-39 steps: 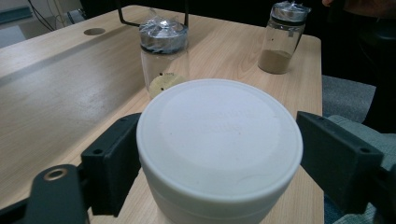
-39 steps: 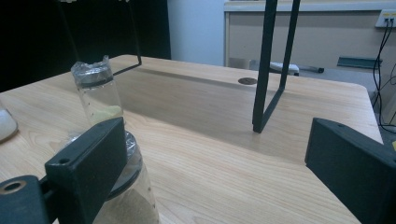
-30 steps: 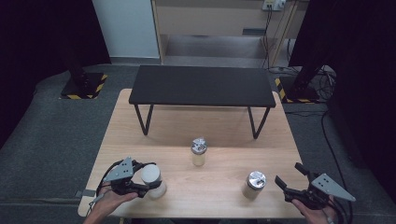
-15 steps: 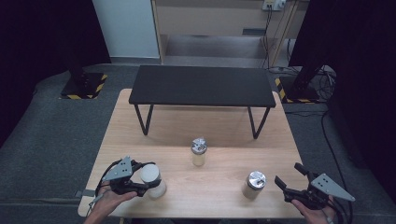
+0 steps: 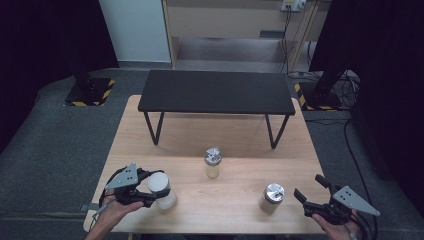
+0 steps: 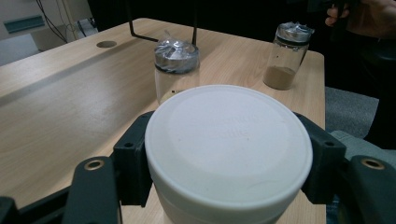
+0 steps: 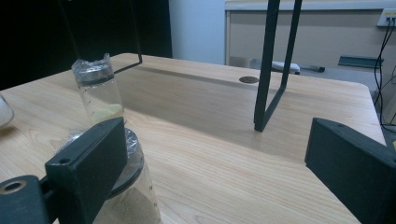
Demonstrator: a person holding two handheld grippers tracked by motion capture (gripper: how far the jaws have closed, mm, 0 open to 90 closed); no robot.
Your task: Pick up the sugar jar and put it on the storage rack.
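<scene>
The left gripper (image 5: 150,192) is clenched on a white-lidded jar (image 6: 229,154), its two black jaws pressing on opposite sides just under the broad lid; in the high view that jar (image 5: 161,190) stands at the near left of the wooden table (image 5: 240,135). To lift it well, I would keep the squeeze even and raise it straight up, since the grip sits high and a tilt could let the smooth body swing or slip. The right gripper (image 5: 312,195) is released, its jaws spread wide and apart from the foil-capped jar of brown powder (image 5: 271,198) just to its left. Beyond stands a second foil-capped jar (image 5: 213,162) at mid-table, so any carry toward the black bench (image 5: 216,91) at the far side should pass clear of its top.
</scene>
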